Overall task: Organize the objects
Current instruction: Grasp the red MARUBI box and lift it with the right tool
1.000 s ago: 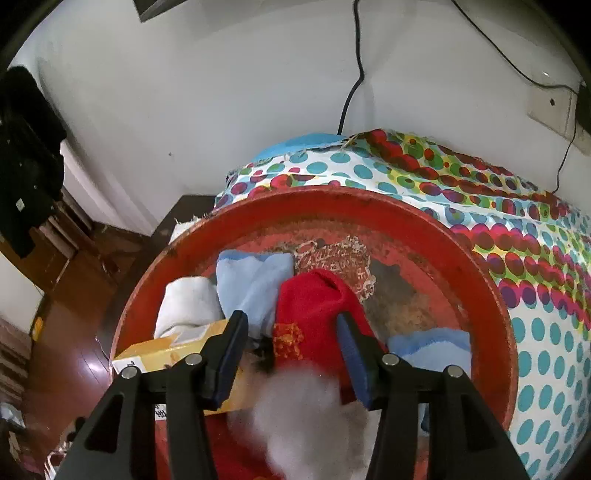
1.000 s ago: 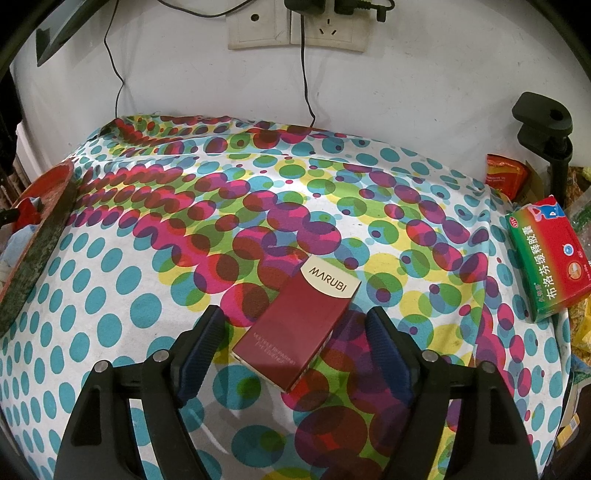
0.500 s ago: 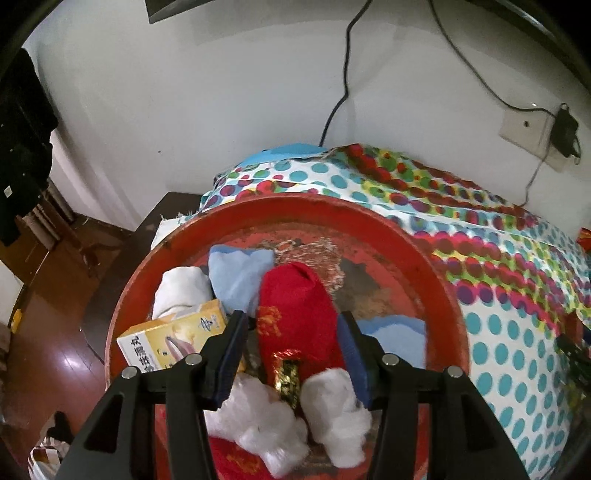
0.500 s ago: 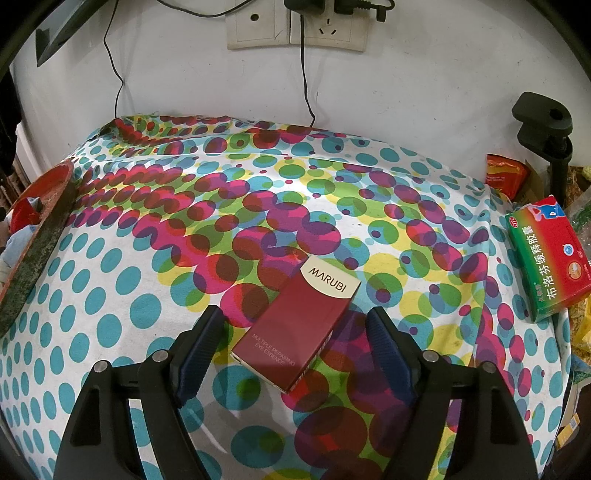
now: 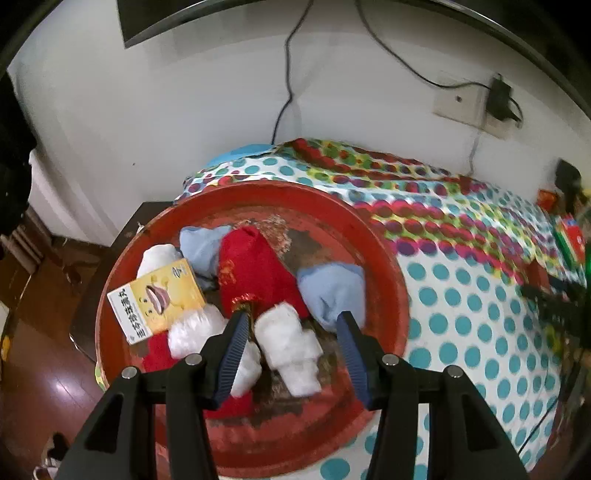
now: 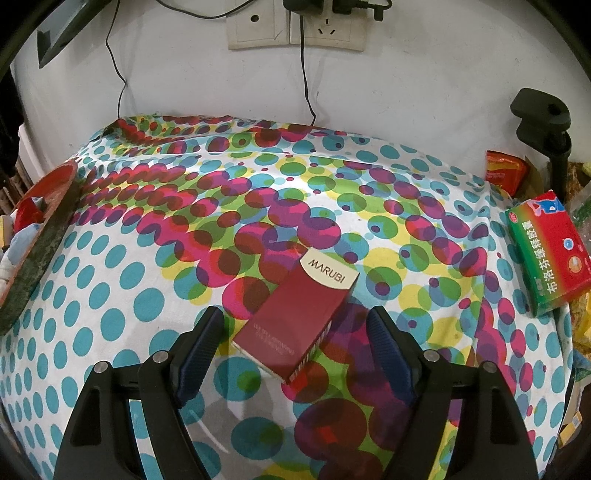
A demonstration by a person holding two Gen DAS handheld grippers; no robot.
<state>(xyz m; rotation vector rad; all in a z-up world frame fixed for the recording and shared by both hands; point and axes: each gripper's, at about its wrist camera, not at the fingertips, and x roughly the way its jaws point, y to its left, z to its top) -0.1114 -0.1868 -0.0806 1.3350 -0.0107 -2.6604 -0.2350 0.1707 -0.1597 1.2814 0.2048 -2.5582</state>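
Observation:
A round red tray [image 5: 384, 258] at the table's left end holds a red pouch with white fluffy trim [image 5: 255, 269], two light blue cloths [image 5: 332, 291], a white cloth [image 5: 157, 256] and a yellow box [image 5: 159, 299]. My left gripper [image 5: 291, 332] is open and empty above the tray's near part. My right gripper [image 6: 295, 332] is open around the near end of a dark red MARUBI box [image 6: 295, 314] lying flat on the dotted tablecloth [image 6: 147, 258]. The tray's rim also shows in the right wrist view [image 6: 40, 225].
A red-and-green medicine box [image 6: 546, 251] lies at the table's right edge. An orange packet [image 6: 504, 171] and a black clamp stand [image 6: 543, 122] are behind it. Wall sockets with cables [image 6: 295, 26] are on the wall. Wooden floor [image 5: 44, 369] lies left of the table.
My left gripper has pulled back and up from the tray, letting go of the red pouch, which now lies in the tray. The right gripper has stayed still.

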